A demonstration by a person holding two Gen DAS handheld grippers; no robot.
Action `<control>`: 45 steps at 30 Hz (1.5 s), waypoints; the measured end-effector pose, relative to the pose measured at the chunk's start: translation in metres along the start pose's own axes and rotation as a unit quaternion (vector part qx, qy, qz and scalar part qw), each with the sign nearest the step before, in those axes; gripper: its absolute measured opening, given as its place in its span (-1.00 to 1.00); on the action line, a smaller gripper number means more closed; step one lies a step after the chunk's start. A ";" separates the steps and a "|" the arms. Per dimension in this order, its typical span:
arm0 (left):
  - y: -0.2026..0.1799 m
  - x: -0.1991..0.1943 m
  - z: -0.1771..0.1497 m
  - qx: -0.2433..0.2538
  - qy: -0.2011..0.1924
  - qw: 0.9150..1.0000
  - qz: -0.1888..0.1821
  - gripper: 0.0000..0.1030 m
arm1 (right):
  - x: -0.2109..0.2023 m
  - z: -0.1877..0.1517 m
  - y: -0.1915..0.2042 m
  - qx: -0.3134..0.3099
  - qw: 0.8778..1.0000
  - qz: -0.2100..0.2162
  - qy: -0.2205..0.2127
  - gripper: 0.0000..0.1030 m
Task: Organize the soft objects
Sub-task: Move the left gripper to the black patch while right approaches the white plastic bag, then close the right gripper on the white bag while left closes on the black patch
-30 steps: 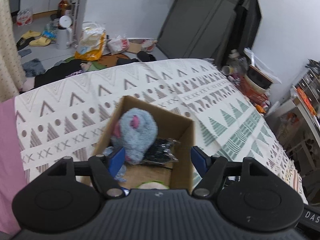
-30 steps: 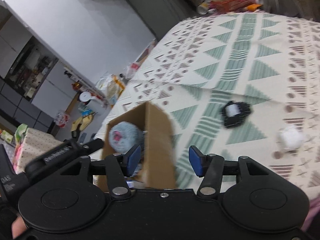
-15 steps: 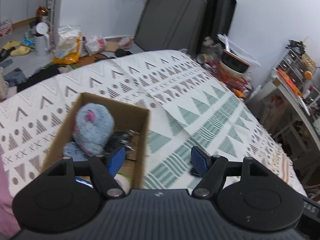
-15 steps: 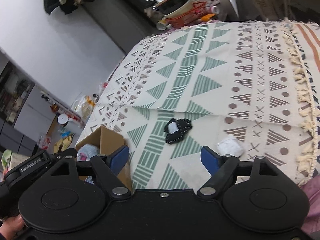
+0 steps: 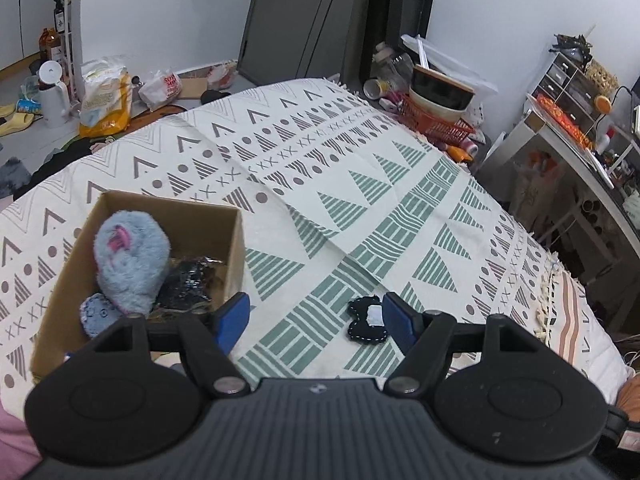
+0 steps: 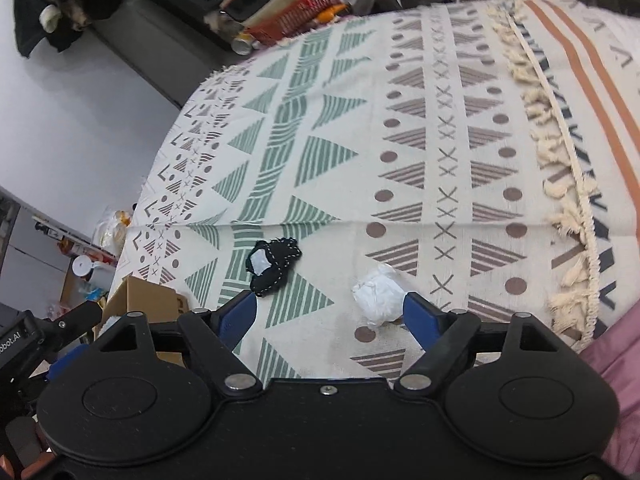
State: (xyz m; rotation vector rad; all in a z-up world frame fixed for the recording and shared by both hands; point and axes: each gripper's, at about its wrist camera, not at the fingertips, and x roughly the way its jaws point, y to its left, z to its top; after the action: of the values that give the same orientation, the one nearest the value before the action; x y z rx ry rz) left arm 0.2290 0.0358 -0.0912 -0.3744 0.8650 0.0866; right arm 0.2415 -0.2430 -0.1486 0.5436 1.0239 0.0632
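So both grippers are up over a bed covered in a patterned blanket (image 5: 360,184) with green and brown triangles, dots and little x marks. The left gripper (image 5: 316,318) has its blue-tipped fingers spread wide with nothing between them, hovering right at the near corner of an open cardboard box (image 5: 236,248) that sits on the blanket. Inside the box there's a fluffy grey-blue plush toy (image 5: 130,258) with a pink patch on it, and next to it, toward the right wall, a dark crinkly bundle (image 5: 188,280) — can't tell what that one actually is. Out on the blanket, well apart from the box, lies a small black felt piece (image 6: 274,266) with white stitching round the edge and a white patch in the middle; in the left wrist view it sits just beside the left gripper's right fingertip. The right gripper (image 6: 330,318) is also wide open and empty, and a crumpled white wad (image 6: 378,294) — looks like tissue or thin plastic — lies just ahead of its right finger, near the black piece but not touching it. A fringe of cream tassels (image 6: 560,152) runs along the blanket's far side in the right wrist view.
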 end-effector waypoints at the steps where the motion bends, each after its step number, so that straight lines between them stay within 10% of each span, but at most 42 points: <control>1: -0.003 0.003 0.001 0.000 0.001 1.000 -0.001 0.39 | 0.002 0.000 -0.003 0.007 1.000 0.000 0.002 0.55; 16: -0.048 0.071 -0.011 0.021 0.045 0.999 -0.012 0.38 | 0.046 0.005 -0.035 0.093 0.995 0.011 0.039 0.33; 26: -0.058 0.120 -0.019 0.012 0.074 0.997 -0.006 0.34 | 0.077 0.006 -0.050 0.132 0.987 0.042 0.081 -0.32; 45: -0.057 0.171 -0.032 -0.002 0.098 0.995 0.000 0.13 | 0.092 0.024 -0.052 0.133 0.989 0.048 0.051 -0.07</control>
State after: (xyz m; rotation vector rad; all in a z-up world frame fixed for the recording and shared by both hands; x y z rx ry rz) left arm 0.3295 -0.0414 -0.2227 -0.3913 1.0592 0.0520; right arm 0.2997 -0.2699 -0.2361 0.8399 1.1123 0.0389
